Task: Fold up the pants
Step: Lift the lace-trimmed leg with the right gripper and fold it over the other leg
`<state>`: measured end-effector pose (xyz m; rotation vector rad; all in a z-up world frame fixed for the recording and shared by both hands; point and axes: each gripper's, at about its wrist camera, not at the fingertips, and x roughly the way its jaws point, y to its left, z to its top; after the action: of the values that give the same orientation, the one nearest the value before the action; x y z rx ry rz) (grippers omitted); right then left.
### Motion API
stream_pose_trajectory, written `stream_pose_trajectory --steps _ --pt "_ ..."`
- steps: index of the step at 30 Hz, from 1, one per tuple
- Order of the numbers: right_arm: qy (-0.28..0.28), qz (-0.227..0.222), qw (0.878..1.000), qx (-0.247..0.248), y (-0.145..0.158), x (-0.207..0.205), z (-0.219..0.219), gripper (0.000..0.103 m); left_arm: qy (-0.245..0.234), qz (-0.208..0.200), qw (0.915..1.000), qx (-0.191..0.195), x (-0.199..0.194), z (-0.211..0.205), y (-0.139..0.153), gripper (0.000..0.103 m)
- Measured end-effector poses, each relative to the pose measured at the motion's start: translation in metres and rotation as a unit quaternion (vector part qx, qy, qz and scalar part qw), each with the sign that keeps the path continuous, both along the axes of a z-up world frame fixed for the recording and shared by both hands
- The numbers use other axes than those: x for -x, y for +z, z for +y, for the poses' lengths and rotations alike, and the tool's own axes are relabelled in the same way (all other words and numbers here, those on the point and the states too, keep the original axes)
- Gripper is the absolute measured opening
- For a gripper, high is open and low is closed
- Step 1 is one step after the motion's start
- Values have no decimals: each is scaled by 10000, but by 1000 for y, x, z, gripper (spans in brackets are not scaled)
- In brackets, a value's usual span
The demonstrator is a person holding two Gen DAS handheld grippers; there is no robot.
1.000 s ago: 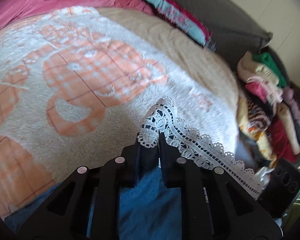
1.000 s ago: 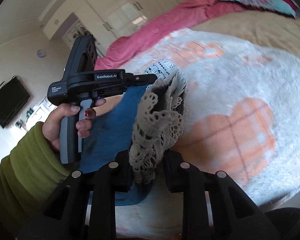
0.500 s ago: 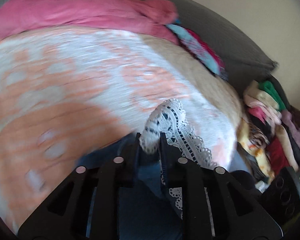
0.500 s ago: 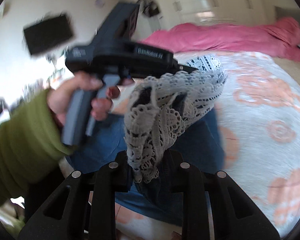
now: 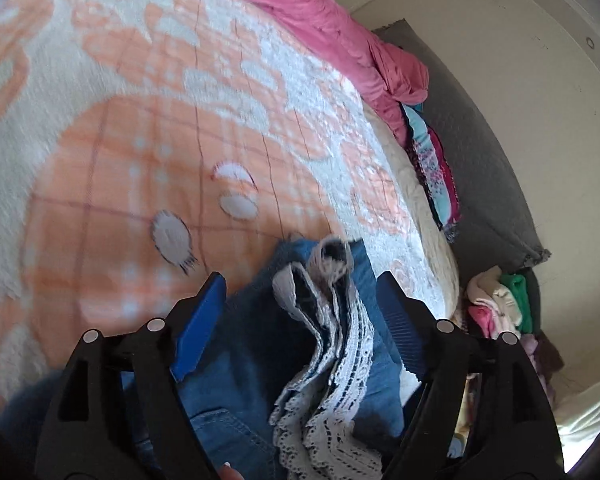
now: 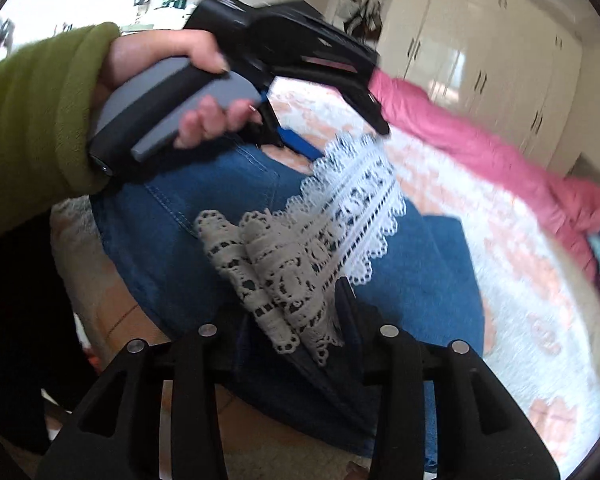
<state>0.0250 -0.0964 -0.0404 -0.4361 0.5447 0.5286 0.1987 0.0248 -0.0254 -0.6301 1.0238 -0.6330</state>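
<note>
While the left wrist view looks down over the bed's orange-and-white blanket (image 5: 140, 152), the left gripper (image 5: 300, 292) stands wide, its blue-padded fingers apart on either side of the lace hem (image 5: 332, 344) and gripping nothing. Beneath it, the blue denim pants (image 5: 244, 360) lie folded on the blanket. From the right wrist view, the right gripper (image 6: 292, 312) is pinched narrowly on the bunched lace hem over the denim, with the left gripper just above the pants. Denim looks heavy and fairly stiff, holding a crease; lace is light, floppy and snag-prone, so gripping the denim behind the trim seems safer.
</note>
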Motion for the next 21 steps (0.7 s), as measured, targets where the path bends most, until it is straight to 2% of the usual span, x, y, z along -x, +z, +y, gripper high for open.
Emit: stream_pose_trajectory --steps 1,2,3,4,5,6,7,10,12,14,17,19,21 --pt "4 -41 10000 75 -1 0 2 37 -44 27 10000 19 0 -1 -2 68" --pt "-25 -36 9999 141 -4 -2 4 37 -110 20 9999 14 0 -3 -2 63" --pt "-54 8 9999 121 -4 -4 4 37 -158 -30 9999 -54 1 -9 -1 53" --pt "-62 31 9999 95 -5 -3 5 37 -189 -56 9997 -147 1 -12 -1 49" --pt "-65 88 9999 66 -4 -5 5 35 -205 -90 9994 -245 0 -16 -2 36" --pt "-30 160 9999 52 -4 -7 5 24 -222 -125 9992 -317 0 -20 -3 20" --pt "15 208 9998 36 -4 -6 3 20 -221 -132 9990 -366 -1 -23 -5 17" --pt "207 204 9995 -132 8 16 -3 16 -109 -153 9993 -319 2 -16 -2 13" --pt "552 50 9980 -315 20 28 -8 16 -80 -245 9994 -251 7 -5 4 12" --pt "706 -115 9974 -104 17 35 -3 16 15 -174 9992 -368 6 2 1 12" --pt "720 465 9963 73 -5 26 8 21 98 175 9987 -470 1 3 -17 12" --pt "782 407 9961 77 -4 28 9 28 138 298 9986 -425 -1 8 -23 13" --pt "846 537 9949 -115 -1 28 6 34 176 330 9987 -347 -3 10 -24 15"
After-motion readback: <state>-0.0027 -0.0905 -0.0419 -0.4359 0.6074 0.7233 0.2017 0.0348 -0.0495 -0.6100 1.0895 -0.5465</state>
